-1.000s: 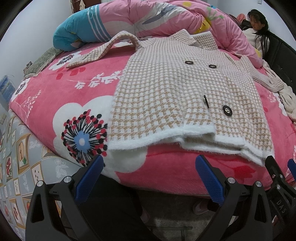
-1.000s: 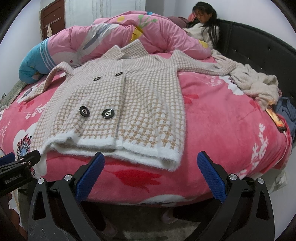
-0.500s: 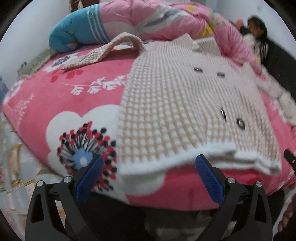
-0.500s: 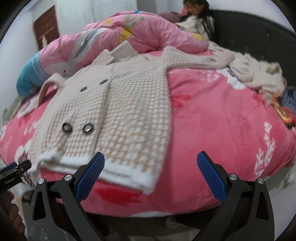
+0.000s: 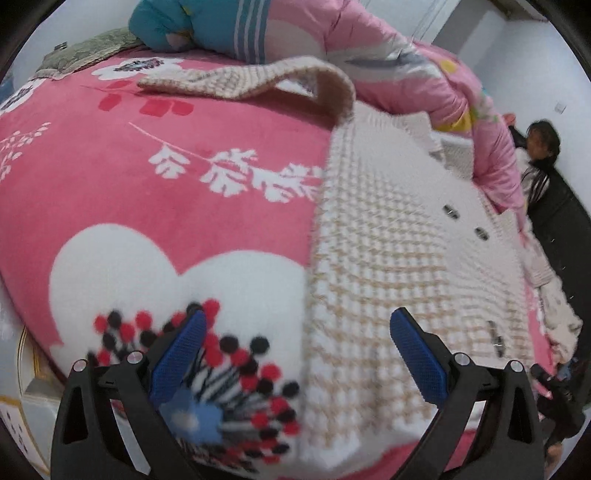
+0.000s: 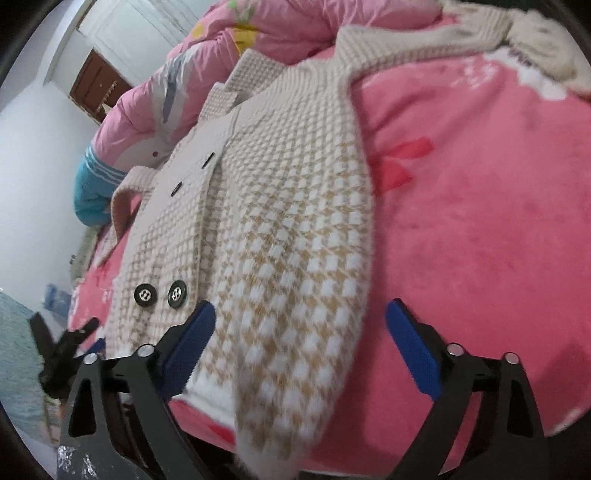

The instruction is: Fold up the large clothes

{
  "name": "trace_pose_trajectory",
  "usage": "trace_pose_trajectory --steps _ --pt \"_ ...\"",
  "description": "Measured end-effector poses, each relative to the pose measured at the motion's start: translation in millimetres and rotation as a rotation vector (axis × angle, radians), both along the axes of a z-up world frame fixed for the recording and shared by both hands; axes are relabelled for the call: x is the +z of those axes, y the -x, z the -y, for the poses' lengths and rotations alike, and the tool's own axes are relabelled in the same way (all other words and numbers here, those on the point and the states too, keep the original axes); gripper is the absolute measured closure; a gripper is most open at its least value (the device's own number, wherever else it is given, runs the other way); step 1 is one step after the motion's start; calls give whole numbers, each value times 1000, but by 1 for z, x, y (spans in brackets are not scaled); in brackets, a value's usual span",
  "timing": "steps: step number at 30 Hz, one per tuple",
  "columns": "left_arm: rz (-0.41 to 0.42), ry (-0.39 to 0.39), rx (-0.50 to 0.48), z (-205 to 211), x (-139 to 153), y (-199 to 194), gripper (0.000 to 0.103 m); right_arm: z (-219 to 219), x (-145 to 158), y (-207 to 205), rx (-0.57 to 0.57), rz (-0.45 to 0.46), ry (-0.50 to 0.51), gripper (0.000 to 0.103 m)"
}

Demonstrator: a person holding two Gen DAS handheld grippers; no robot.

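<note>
Across the near half of the bed lies the beige-and-white houndstooth knit coat (image 6: 280, 236), spread front-up with its white fluffy hem (image 6: 207, 397) at the near edge and its collar toward the far side. Four dark buttons show down its front, and one sleeve (image 5: 251, 79) loops out to the left while the other stretches away to the right.

Both grippers have come in much closer over the last second, tipping downward from a spot off the bed edge to just above the hem. The left gripper (image 5: 297, 360) hangs over the coat's left hem corner, its blue pads wide apart with the side edge of the knit running between them, not pressed. The right gripper (image 6: 301, 354) hangs over the right hem corner; its jaws have just been closing a little, yet they stand wide with the fabric between them and no grip made. Judging from this, the two bottom corners are about to be pinched, so the first fold has not started.

Under the coat is the pink fleece blanket with white flowers (image 5: 110, 177). Beyond it sits a rolled pink quilt (image 6: 280, 26), and a person (image 5: 541, 147) sits at the far right by the dark headboard.
</note>
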State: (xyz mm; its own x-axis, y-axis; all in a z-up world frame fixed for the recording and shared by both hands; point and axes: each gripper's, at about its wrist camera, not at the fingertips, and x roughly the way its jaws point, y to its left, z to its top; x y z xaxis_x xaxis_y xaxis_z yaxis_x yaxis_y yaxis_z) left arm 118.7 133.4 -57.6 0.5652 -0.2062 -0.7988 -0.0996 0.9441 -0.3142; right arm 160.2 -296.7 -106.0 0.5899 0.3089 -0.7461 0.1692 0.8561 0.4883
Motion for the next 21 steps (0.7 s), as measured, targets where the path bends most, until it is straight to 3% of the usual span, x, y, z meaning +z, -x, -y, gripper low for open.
trace_pose_trajectory --steps 5,10,13,17,21 --pt "35 -117 -66 19 -2 -8 5 -3 3 4 18 -2 14 29" --pt "69 -126 -128 35 2 -7 6 -1 2 17 37 1 2 42" --pt "72 -138 -128 40 0 -7 16 5 -1 15 33 -5 -18 51" --pt "94 -82 -76 28 -2 -8 34 14 -9 4 28 13 -82 61" --pt "87 -27 -54 16 -5 -6 49 15 -11 11 36 9 -130 61"
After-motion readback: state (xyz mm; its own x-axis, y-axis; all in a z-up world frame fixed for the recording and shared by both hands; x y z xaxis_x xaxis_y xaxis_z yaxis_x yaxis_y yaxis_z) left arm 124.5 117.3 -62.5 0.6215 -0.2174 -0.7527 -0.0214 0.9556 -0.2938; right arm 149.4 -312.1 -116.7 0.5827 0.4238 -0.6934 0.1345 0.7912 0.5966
